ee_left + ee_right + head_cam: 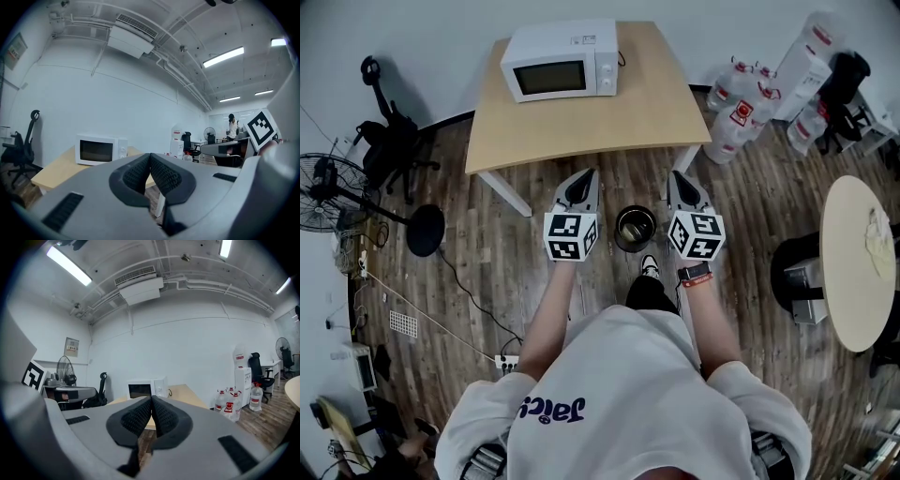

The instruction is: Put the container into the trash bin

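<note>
The left gripper [585, 174] and right gripper [677, 176] are both closed tight and empty, flanking the trash bin [635, 228] on the wood-plank floor [502, 248]. Ahead stands a light table [581, 122] (a white microwave [562, 60] on it).

- The trash bin [635, 228] stands on the wooden floor [487, 253] between the left gripper [585, 174] and the right gripper [678, 175], its mouth facing up, uncovered.
- The table [581, 127] edge lies just beyond the bin, and white table legs [508, 194] flank that gap.
- The microwave [561, 61] occupies the tabletop's far side.
</note>
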Demonstrator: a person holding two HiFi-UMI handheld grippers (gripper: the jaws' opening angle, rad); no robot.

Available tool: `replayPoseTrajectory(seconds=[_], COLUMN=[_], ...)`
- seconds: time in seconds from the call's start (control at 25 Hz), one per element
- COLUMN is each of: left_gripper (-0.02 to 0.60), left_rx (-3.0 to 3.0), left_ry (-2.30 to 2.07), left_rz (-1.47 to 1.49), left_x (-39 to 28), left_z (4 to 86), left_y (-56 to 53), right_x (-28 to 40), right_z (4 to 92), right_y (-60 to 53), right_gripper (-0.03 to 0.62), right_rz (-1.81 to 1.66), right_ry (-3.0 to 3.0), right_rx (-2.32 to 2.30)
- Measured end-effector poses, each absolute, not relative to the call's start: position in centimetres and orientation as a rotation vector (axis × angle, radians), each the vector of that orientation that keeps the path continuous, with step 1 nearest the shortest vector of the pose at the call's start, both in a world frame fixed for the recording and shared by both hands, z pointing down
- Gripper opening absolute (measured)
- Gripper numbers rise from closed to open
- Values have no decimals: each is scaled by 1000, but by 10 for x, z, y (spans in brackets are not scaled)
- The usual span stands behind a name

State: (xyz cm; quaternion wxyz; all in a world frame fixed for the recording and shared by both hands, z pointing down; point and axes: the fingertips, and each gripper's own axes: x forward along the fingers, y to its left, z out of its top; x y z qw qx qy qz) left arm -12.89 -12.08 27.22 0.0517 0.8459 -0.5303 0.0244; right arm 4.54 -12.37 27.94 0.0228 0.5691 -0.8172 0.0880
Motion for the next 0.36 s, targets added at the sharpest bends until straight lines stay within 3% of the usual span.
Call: replayPoseTrajectory(seconds=[0.36], left_gripper=[18], left_rx=[2538], left_ry=[-1413], left_rz=[-50], left_x=[-108], left_z=[306], left_y=[-171], right_x=[55], right_z=[314], right_y=[-176], right_gripper=[14], right_rz=[317], right_ry=[-2522], right_rx=[1685])
